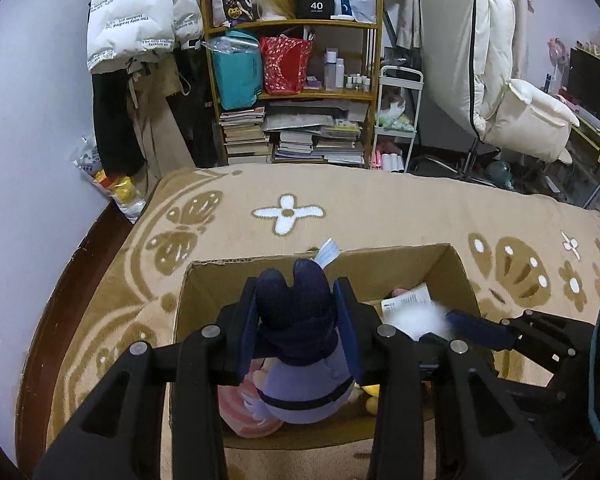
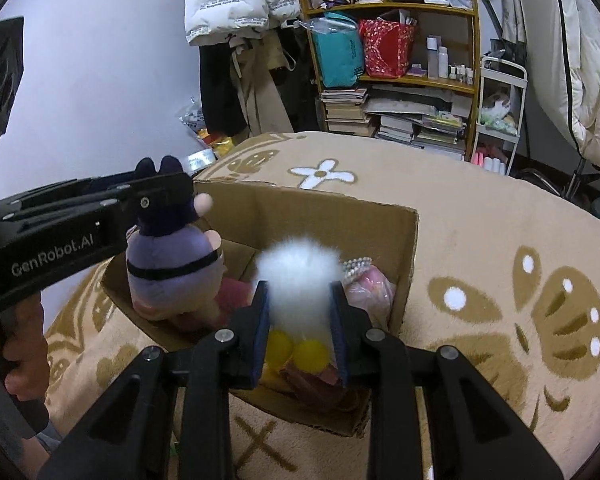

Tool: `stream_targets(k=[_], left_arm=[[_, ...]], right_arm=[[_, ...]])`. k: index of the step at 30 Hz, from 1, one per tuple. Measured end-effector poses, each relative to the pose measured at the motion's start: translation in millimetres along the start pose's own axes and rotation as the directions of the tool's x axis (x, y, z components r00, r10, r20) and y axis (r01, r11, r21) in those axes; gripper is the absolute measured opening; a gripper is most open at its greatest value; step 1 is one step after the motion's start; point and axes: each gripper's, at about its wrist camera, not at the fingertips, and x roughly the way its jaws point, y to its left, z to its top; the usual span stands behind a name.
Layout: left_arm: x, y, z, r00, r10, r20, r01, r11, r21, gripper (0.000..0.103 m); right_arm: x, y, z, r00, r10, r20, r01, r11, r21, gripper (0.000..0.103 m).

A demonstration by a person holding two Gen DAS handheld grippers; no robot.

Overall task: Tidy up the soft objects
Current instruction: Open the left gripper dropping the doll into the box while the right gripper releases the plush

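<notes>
"GenRobot.AI" is printed in white along the side of the left tool (image 2: 168, 190); a black box (image 1: 316, 0) on the shelf (image 1: 292, 96) behind the cardboard box (image 1: 456, 276) reads "40". The left tool reaches in level over the cardboard box's near-left corner, its pads clamped on the dark head of a purple plush doll (image 1: 300, 344) hanging upside down inside. The right tool (image 2: 300, 320) points down over the cardboard box's near edge, gripping a white fluffy toy (image 2: 300, 276) above yellow balls (image 2: 300, 350).
</notes>
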Motion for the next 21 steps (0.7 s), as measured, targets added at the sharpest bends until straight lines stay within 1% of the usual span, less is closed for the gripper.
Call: stream_targets(k=[2, 3, 4, 5, 7, 8, 9, 10, 12, 13, 15, 19, 21], left_arm=[[0.0, -0.9, -0.2, 1.000, 0.006, -0.003, -0.006, 1.000, 0.006, 0.038], [-0.2, -0.2, -0.4, 1.000, 0.010, -0.003, -0.010, 1.000, 0.006, 0.047], [-0.8, -0.3, -0.8, 1.000, 0.023, -0.002, -0.023, 1.000, 0.005, 0.056], [-2.1, -0.3, -1.4, 0.999, 0.039, 0.002, -0.039, 0.999, 0.003, 0.057], [-6.9, 0.1, -2.0, 0.998, 0.056, 0.022, -0.056, 0.998, 0.004, 0.057], [-8.3, 0.5, -1.9, 0.998, 0.060, 0.021, -0.060, 0.998, 0.006, 0.058], [-10.3, 0.4, -1.6, 0.998, 0.063, 0.014, -0.063, 0.998, 0.009, 0.066], [-12.2, 0.5, -1.0, 0.997, 0.070, 0.009, -0.070, 0.998, 0.008, 0.078], [-19.1, 0.1, -0.4, 0.995, 0.102, 0.008, -0.102, 0.995, 0.006, 0.088], [-23.4, -0.7, -0.8, 0.993, 0.116, 0.016, -0.116, 0.993, 0.008, 0.089], [-34.0, -2.4, -2.7, 0.990, 0.140, 0.026, -0.140, 0.990, 0.020, 0.092], [-52.9, -2.7, -8.2, 0.987, 0.159, 0.032, -0.160, 0.986, 0.036, 0.096], [-62.4, -1.8, -11.6, 0.984, 0.173, 0.036, -0.174, 0.984, 0.032, 0.099]], right_arm=[[-0.3, -2.0, 0.6, 1.000, 0.005, 0.002, -0.005, 1.000, 0.011, 0.033], [-1.4, -3.5, 0.8, 1.000, 0.005, 0.004, -0.005, 1.000, 0.018, 0.040], [-3.4, -4.1, 0.6, 1.000, 0.002, 0.008, -0.002, 1.000, 0.024, 0.043], [-4.8, -5.0, 1.1, 1.000, 0.000, 0.012, -0.001, 1.000, 0.028, 0.046], [-8.8, -5.2, 1.9, 1.000, -0.005, 0.016, 0.005, 0.999, 0.033, 0.048], [-11.0, -5.3, 2.2, 1.000, -0.010, 0.016, 0.009, 0.999, 0.034, 0.055], [-14.1, -5.3, 2.4, 1.000, -0.013, 0.019, 0.012, 0.999, 0.037, 0.063], [-16.6, -4.9, 3.2, 1.000, -0.013, 0.021, 0.012, 0.999, 0.040, 0.066], [-22.5, -3.7, 4.6, 1.000, -0.003, 0.024, 0.002, 0.999, 0.042, 0.073], [-25.3, -2.3, 5.6, 1.000, 0.003, 0.020, -0.004, 0.999, 0.036, 0.076], [-31.5, 1.1, 6.3, 1.000, -0.010, 0.029, 0.009, 1.000, 0.029, 0.092], [-42.4, 10.3, 5.6, 0.999, 0.008, 0.036, -0.008, 1.000, 0.017, 0.099], [-48.8, 17.6, 4.0, 0.999, 0.004, 0.035, -0.004, 1.000, -0.004, 0.101]])
